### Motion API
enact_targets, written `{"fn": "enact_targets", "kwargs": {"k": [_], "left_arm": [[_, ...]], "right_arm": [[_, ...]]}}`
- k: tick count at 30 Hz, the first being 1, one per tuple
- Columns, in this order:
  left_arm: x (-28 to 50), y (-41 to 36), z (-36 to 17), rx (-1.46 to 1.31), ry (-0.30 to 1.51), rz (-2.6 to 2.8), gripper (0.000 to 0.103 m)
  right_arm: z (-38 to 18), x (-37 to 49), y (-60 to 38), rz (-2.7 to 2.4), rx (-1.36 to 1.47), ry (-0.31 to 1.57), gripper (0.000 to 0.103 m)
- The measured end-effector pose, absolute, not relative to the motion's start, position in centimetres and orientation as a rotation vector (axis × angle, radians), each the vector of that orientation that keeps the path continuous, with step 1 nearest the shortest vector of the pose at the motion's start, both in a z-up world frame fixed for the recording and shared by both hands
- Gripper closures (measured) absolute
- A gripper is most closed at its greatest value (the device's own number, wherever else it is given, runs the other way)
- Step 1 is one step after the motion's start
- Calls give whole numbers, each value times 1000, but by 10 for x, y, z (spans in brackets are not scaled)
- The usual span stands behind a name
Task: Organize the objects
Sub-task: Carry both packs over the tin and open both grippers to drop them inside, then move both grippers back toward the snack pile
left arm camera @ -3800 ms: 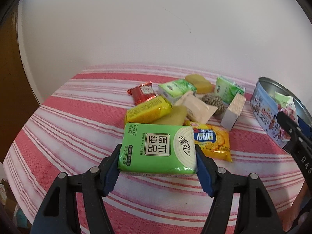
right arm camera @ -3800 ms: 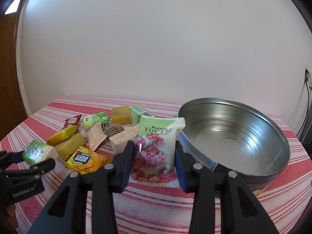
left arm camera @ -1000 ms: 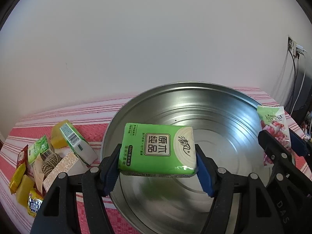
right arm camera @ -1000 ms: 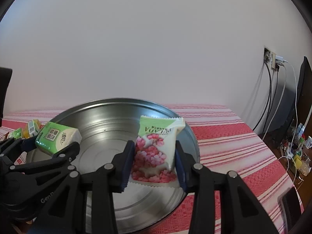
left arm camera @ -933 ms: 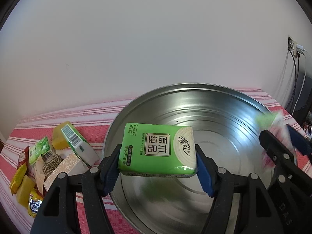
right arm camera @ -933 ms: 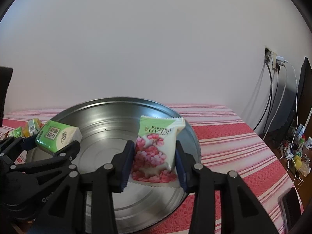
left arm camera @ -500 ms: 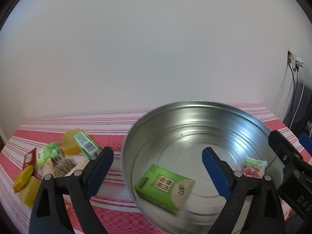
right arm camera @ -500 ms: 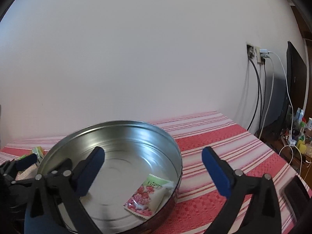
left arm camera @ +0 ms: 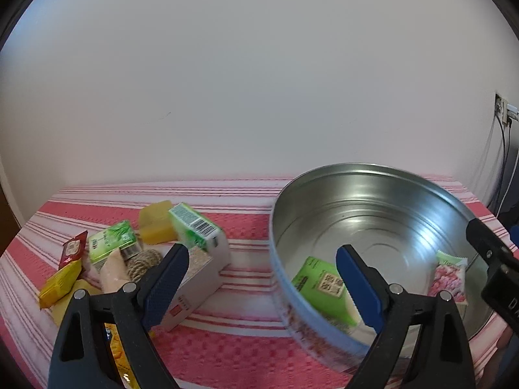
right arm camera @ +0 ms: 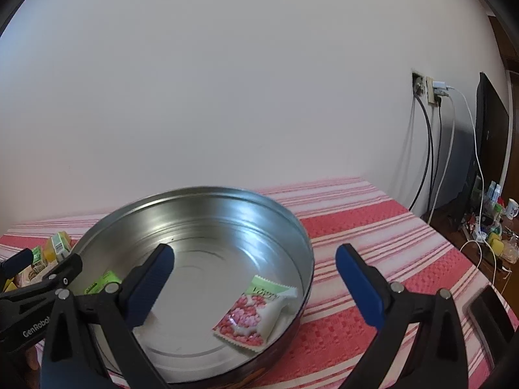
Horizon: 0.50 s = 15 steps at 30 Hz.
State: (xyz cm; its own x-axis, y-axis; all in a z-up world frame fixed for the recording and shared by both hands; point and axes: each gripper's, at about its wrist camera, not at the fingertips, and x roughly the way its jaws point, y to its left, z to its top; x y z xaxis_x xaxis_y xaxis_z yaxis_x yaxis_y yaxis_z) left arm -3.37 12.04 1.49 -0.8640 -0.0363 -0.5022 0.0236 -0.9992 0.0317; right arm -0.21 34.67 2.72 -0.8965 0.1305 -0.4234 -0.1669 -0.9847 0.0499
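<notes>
A lived-in home: a red-and-white striped woven tablecloth (right arm camera: 373, 223) against a plain white wall (right arm camera: 227, 81), a cable-hung wall socket (right arm camera: 428, 89) beside it.

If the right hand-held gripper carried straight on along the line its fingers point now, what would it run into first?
Probably the far right rim of the round metal tin, or the striped tablecloth just past it. The open right hand-held gripper frames that edge; the pink snack packet lies lower, likely beneath the line. Depth is unclear.

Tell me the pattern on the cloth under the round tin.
Red and white stripes on the cloth, clearest in the right wrist view.
</notes>
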Motion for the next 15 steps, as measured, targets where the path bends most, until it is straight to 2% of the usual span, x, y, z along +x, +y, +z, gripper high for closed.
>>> {"fn": "enact_targets", "kwargs": {"k": [8,15], "left_arm": [[-24,109,9,806,-59,-2985,9],[-13,99,12,780,-71,-2987,9]], "right_arm": [[28,1,340,2882,-668,190,2],[31,5,321,2853,-646,105,2]]}}
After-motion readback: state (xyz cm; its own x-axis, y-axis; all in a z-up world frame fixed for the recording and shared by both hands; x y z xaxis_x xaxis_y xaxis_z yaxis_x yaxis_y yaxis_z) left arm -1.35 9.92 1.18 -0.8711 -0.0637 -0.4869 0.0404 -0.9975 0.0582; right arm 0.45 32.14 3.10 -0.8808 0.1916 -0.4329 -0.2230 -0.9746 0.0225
